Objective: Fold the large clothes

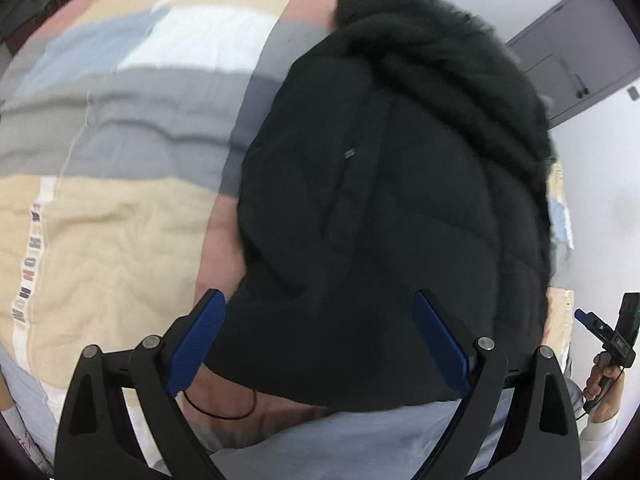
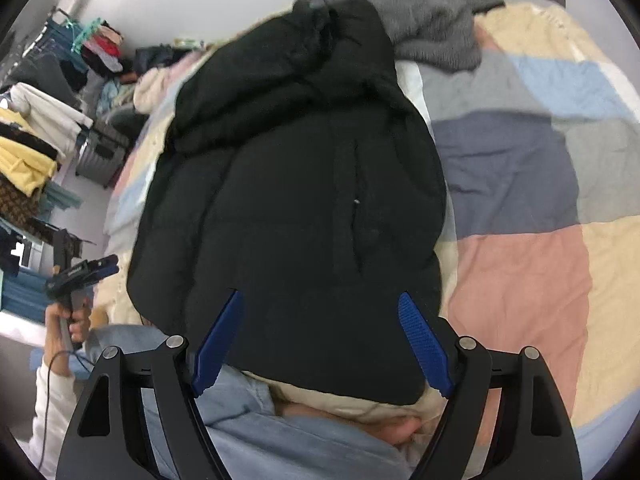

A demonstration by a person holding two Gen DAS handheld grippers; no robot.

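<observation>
Two grippers hang over one large black puffer jacket [image 2: 296, 184] that lies spread on the bed's patchwork quilt [image 2: 520, 280], and neither holds anything. The right gripper [image 2: 320, 344] has its blue fingers [image 2: 424, 344] spread wide, with the jacket's lower hem just beyond and between the tips; no cloth is pinched. The left gripper [image 1: 320, 344] is likewise open, its fingers [image 1: 200, 340] straddling the near edge of the same jacket [image 1: 392, 200], the left finger just outside the hem over the quilt [image 1: 100, 240].

From the fingers outward the jacket runs lengthwise away, hem nearest, hood farthest. Beyond the hood, seen from the right wrist, a grey fleecy garment [image 2: 432, 12] lies bunched, touching the jacket's far end. Laid flat and lengthwise like this, the jacket probably offers its hem corners as the natural first grip, which would explain why both pairs of fingers point steeply down at that edge, wide enough to take thick padded cloth.

Each wrist view catches the other tool at its outer margin, held in a person's hand [image 2: 72, 320]. Light blue trouser legs [image 2: 248, 432] show beneath the fingers, so the person stands close against the bed.
</observation>
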